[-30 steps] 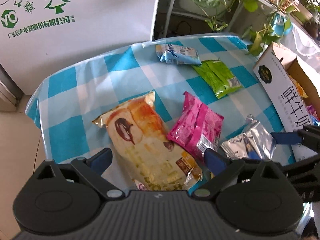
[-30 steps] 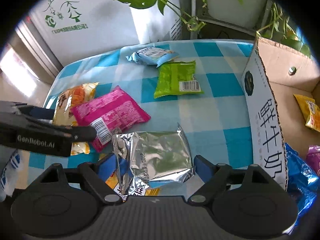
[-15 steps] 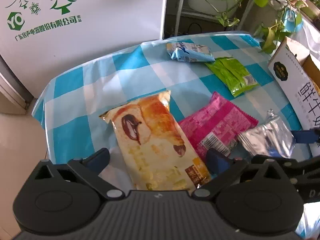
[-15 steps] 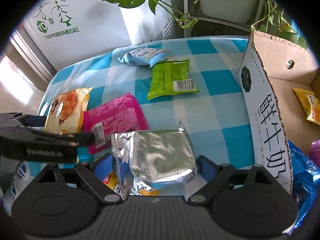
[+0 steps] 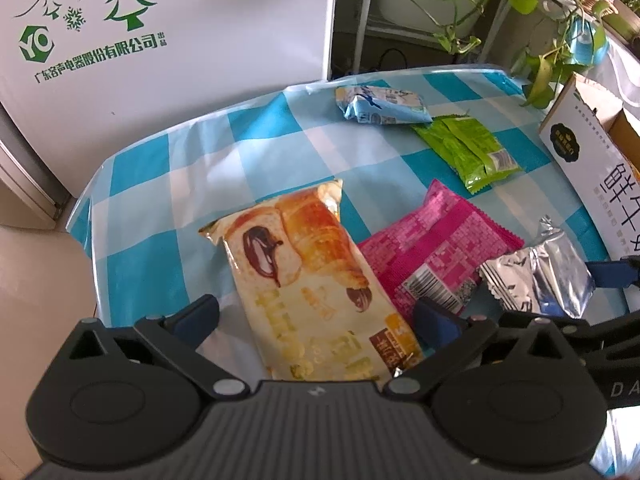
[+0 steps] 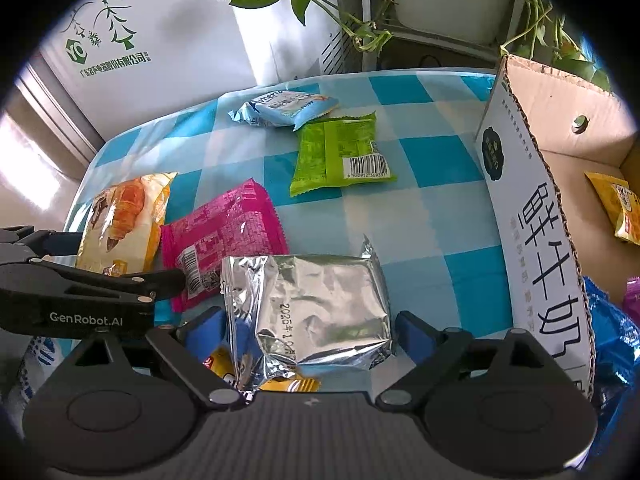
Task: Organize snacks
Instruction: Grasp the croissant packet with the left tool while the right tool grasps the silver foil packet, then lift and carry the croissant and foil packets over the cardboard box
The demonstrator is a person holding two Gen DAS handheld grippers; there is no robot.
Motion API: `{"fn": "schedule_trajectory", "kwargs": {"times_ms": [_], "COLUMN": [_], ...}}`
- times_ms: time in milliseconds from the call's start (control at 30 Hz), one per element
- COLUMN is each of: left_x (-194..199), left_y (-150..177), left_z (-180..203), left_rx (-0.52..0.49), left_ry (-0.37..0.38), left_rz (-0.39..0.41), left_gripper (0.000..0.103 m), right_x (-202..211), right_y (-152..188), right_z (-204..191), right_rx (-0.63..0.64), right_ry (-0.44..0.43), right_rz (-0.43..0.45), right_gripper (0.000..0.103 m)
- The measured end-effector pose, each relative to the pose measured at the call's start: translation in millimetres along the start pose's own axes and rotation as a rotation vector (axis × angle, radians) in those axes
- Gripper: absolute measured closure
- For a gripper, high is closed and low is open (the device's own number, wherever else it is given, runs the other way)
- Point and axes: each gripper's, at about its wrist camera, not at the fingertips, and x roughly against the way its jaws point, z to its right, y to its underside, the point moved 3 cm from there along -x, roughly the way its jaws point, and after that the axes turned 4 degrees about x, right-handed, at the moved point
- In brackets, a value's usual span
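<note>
On the blue-checked cloth a croissant packet lies between the fingers of my left gripper, which is open wide, its pads clear of the wrapper. A pink packet lies right beside it. My right gripper straddles a silver packet; its jaws are opening and the pads stand off the foil. A green packet and a light blue packet lie farther back. The left gripper's fingers show at the left of the right wrist view.
An open cardboard box stands at the right with a yellow packet inside. A blue packet sits by its near corner. A small yellow packet peeks from under the silver one. A white appliance and potted vines stand behind the table.
Both grippers' jaws have spread wider. The croissant packet and the pink packet now lie flatter and side by side. The silver packet no longer touches the right gripper's left finger.
</note>
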Motion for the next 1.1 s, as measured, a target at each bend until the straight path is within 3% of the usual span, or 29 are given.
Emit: {"fn": "schedule_trajectory", "kwargs": {"times_ms": [200,267,333,400,933,1100], "left_x": [1,4,8,13,36,57], "left_y": [-1,-2,-3,-5,0,-3], "left_z": [0,0,0,0,-15,-15], "left_rx": [-0.002,0.011,0.01,0.02,0.154,0.149], "left_ry": [0.004,-0.006,0.001,0.029,0.025,0.036], "left_rz": [-0.012,-0.006,0.004,0.005,0.057,0.13], "left_gripper": [0.002,0.009,0.03,0.038,0.04,0.04], "right_x": [3,4,7,11,34,41], "right_y": [0,0,-1,-3,-9,-10], "right_z": [0,2,3,1,-1,1], "right_rx": [0.01,-0.007,-0.016,-0.005,0.01,0.003], "right_ry": [0.005,-0.004,-0.02,-0.023,-0.03,-0.028], "right_rz": [0.007,0.007,0.013,0.026,0.095,0.115], "right_gripper": [0.017,0.018,0.019,0.019,0.019,0.019]}}
